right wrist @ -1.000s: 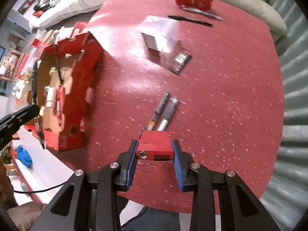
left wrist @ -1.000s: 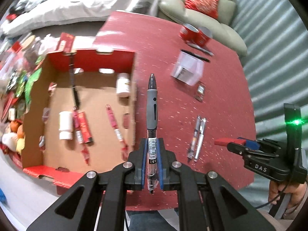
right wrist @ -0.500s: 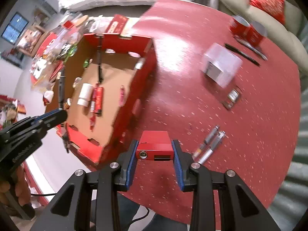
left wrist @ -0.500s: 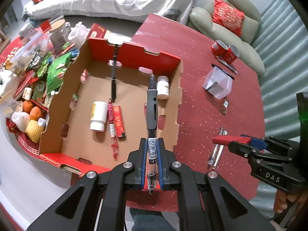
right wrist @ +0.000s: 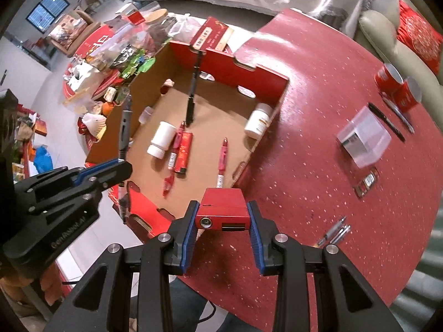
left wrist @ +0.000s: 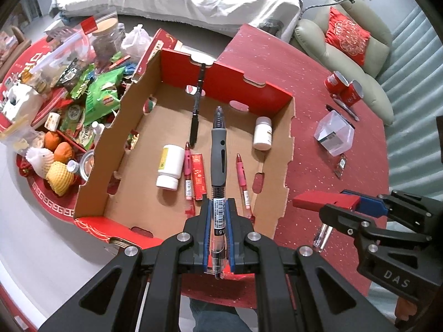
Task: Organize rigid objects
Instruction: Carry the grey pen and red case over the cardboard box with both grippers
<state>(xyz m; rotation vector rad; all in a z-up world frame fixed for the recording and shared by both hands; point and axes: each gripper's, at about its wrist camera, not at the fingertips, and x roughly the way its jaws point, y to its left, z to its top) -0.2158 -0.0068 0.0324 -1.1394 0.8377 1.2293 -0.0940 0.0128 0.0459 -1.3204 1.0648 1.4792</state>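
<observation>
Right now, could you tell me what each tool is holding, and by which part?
The left tool grips a grey-grip pen by its clear rear barrel. The right tool clamps a small red box by its two sides.

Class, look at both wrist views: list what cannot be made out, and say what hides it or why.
- Left wrist view: the lower end of the pen is hidden between the left gripper fingers.
- Right wrist view: the far end of the red block, facing away from the camera in the right gripper.
- Both views: print on the white bottle is too small.
- Right wrist view: the clear box is blurred.
</observation>
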